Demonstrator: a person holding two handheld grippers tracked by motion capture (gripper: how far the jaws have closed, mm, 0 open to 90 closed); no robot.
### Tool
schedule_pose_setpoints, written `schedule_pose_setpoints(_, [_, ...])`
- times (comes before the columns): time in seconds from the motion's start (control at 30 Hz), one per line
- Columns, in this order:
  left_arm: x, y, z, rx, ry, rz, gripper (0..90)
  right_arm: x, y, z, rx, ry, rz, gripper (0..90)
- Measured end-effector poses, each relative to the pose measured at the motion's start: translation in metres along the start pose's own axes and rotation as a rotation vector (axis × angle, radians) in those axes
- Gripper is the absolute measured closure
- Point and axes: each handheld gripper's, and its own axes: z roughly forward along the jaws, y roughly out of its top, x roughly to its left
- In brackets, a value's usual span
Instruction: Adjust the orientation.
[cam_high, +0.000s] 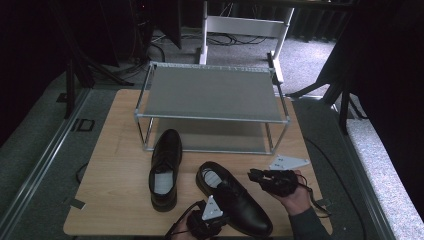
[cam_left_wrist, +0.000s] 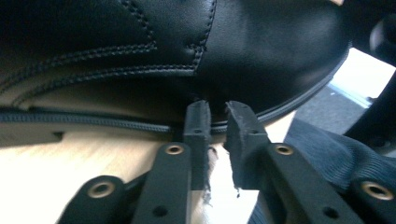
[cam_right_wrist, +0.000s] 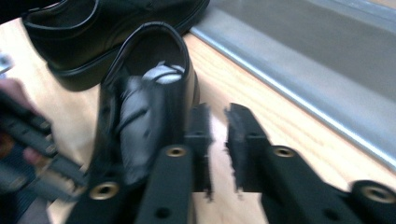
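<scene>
I see a light wood bench on grey carpet, dark room, white desk frame behind. One two-tier metal shoe rack at the far edge. Two black leather shoes: near shoe directly ahead of left claw, tips at its sole, jaws nearly shut, empty. Far shoe beyond. Right claw just beside the near shoe's heel, narrow gap, empty.
</scene>
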Motion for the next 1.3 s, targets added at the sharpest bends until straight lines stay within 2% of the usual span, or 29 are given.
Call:
schedule_pose_setpoints(0.17, [-0.005,0.013,0.016,0.000,-0.002,0.038,84.0,0.008,-0.021,-0.012,0.021,0.008,0.013,88.7])
schedule_pose_setpoints(0.33, [-0.009,0.031,0.036,0.010,-0.001,0.073,83.7,0.017,-0.038,-0.014,0.060,0.005,-0.007,89.2])
schedule_pose_setpoints(0.43, [-0.011,0.038,0.044,0.005,-0.008,0.065,80.0,0.016,-0.047,-0.013,0.082,0.001,-0.001,89.5])
schedule_pose_setpoints(0.5, [-0.013,0.042,0.041,-0.006,-0.007,0.063,78.1,0.015,-0.053,-0.012,0.091,0.000,0.006,89.6])
schedule_pose_setpoints(0.63, [-0.007,0.043,0.018,-0.046,0.015,0.060,73.9,0.017,-0.066,-0.012,0.113,0.015,0.020,89.7])
schedule_pose_setpoints(0.7, [0.001,0.044,-0.001,-0.075,0.037,0.046,72.6,0.018,-0.074,-0.011,0.133,0.026,0.030,89.7])
schedule_pose_setpoints(0.87, [0.016,0.047,-0.044,-0.143,0.121,0.032,68.7,0.022,-0.088,-0.009,0.177,0.046,0.036,89.8])
schedule_pose_setpoints(0.93, [0.025,0.049,-0.059,-0.170,0.161,0.017,67.7,0.022,-0.091,-0.006,0.209,0.031,0.032,89.8])
schedule_pose_setpoints(0.97, [0.027,0.049,-0.061,-0.173,0.170,0.014,66.4,0.021,-0.092,-0.004,0.233,0.017,0.028,89.9])
schedule_pose_setpoints(1.03, [0.036,0.050,-0.071,-0.191,0.203,-0.010,65.1,0.019,-0.092,-0.002,0.237,0.023,0.029,90.0])
schedule_pose_setpoints(1.13, [0.048,0.051,-0.079,-0.204,0.235,-0.056,63.8,0.017,-0.089,-0.001,0.249,-0.018,0.016,90.0])
schedule_pose_setpoints(1.17, [0.048,0.051,-0.079,-0.204,0.235,-0.056,63.5,0.017,-0.089,-0.001,0.249,-0.018,0.016,90.0])
schedule_pose_setpoints(1.2, [0.053,0.051,-0.082,-0.207,0.248,-0.076,63.5,0.014,-0.087,0.000,0.254,-0.039,0.018,90.0])
schedule_pose_setpoints(1.3, [0.059,0.051,-0.081,-0.195,0.258,-0.095,62.6,0.000,-0.082,0.004,0.256,-0.087,0.026,90.0])
